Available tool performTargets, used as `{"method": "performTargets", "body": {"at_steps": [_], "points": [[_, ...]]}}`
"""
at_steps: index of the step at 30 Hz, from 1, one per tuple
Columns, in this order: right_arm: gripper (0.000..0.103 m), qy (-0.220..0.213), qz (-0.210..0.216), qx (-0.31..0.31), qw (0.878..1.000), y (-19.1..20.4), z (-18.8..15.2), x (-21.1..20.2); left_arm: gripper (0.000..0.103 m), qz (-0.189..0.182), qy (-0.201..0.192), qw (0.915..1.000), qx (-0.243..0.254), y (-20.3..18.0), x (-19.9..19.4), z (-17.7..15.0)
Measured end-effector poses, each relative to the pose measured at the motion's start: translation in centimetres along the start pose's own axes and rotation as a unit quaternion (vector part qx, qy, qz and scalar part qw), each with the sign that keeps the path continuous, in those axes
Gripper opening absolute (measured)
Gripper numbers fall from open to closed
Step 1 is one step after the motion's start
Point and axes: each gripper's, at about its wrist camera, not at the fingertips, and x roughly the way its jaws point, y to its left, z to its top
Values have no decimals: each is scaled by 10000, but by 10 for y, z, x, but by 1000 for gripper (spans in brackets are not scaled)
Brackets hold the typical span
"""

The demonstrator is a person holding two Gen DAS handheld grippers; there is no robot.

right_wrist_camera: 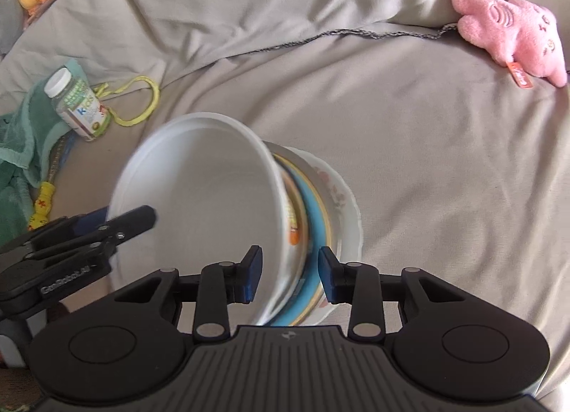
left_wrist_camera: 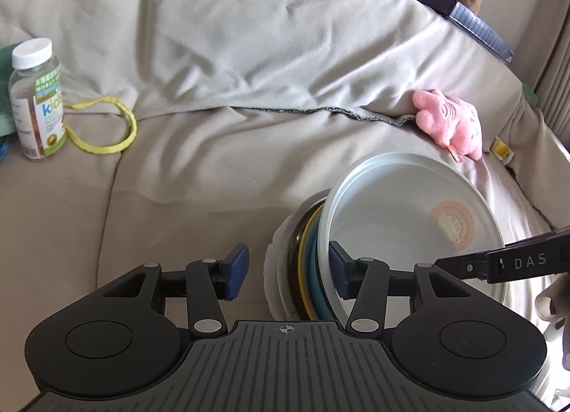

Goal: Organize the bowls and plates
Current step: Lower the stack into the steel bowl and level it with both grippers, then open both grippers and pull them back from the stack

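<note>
A stack of plates and bowls (left_wrist_camera: 310,255) is tilting on its edge on a grey-covered sofa (left_wrist_camera: 199,176), with two handheld grippers straddling its rim from opposite sides. The left gripper (left_wrist_camera: 286,267) is standing released, its blue pads wide apart around the near edge of the stack, one pad inside the white bowl (left_wrist_camera: 402,219) and the other outside on the sofa cover. The right gripper (right_wrist_camera: 289,276) is likewise spread open, one pad sitting inside the white bowl and the other beyond the floral plate (right_wrist_camera: 338,198) at the back of the stack; whether either pad is touching the dishes cannot be told. Between bowl and plate, teal and yellow rims are showing. A pink plush toy (left_wrist_camera: 450,123) is lying at the far right against the back cushion, while a vitamin bottle (left_wrist_camera: 35,98) and a yellow cord loop (left_wrist_camera: 107,127) are resting at the far left, near a green towel (right_wrist_camera: 25,134).
</note>
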Motion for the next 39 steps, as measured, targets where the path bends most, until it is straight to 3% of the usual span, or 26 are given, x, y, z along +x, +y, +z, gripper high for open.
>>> {"method": "performTargets", "body": {"at_steps": [9, 17, 20, 23, 30, 34, 39], "points": [[35, 92, -240, -207, 9995, 0, -15, 9, 53, -136, -73, 9998, 85, -3, -7, -2], [35, 43, 186, 210, 9996, -9, -12, 0, 48, -325, -4, 9995, -34, 2, -9, -3], [35, -99, 240, 257, 9993, -9, -10, -5, 47, -458, -60, 9988, -132, 4, -11, -2], [31, -283, 550, 268, 9977, -9, -6, -14, 47, -528, -136, 9984, -144, 4, -13, -1], [31, -440, 540, 209, 9974, -9, -6, -22, 49, -246, -144, 9994, -181, 9, -12, -1], [32, -543, 459, 280, 9971, -8, -6, -19, 51, -366, -98, 9987, -332, 18, -10, -2], [35, -284, 442, 264, 9983, -4, -14, -4, 55, -355, -99, 9987, -349, 18, -7, -3]]}}
